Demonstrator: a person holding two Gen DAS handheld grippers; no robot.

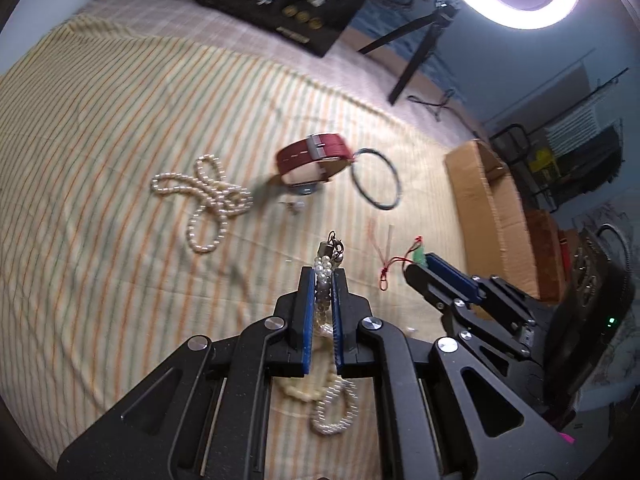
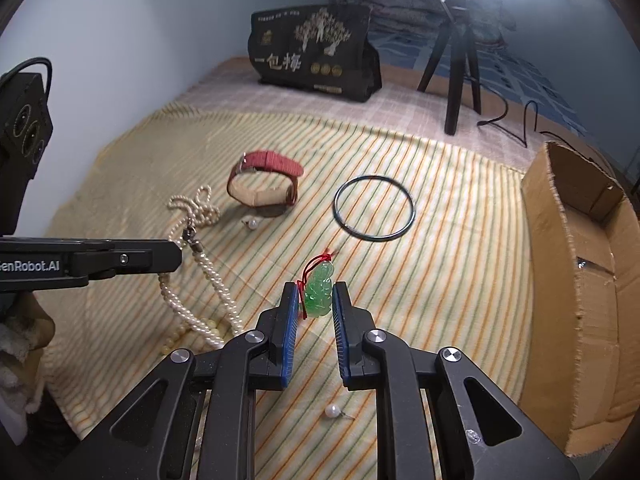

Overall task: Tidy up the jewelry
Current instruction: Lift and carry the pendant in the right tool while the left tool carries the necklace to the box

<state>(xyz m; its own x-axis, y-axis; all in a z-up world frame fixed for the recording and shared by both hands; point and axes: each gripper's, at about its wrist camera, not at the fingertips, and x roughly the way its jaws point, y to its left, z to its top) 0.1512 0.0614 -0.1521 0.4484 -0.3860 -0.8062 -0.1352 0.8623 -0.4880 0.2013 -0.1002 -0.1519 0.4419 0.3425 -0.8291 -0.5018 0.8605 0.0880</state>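
My left gripper (image 1: 323,274) is shut on a pearl necklace (image 1: 325,280) near its clasp; the strand hangs down to the striped cloth (image 1: 120,140), and it also shows in the right wrist view (image 2: 208,276). My right gripper (image 2: 316,296) is shut on a green jade pendant (image 2: 319,290) with a red cord, held above the cloth. A second pearl strand (image 1: 208,196), a red-strapped watch (image 1: 314,158) and a dark bangle (image 1: 376,180) lie on the cloth. The watch (image 2: 264,182) and the bangle (image 2: 375,209) also show in the right wrist view.
An open cardboard box (image 2: 580,280) stands at the right edge of the cloth. A black printed bag (image 2: 314,54) and a tripod (image 2: 456,64) stand at the back. Loose pearl earrings lie near the watch (image 2: 252,223) and under my right gripper (image 2: 332,412).
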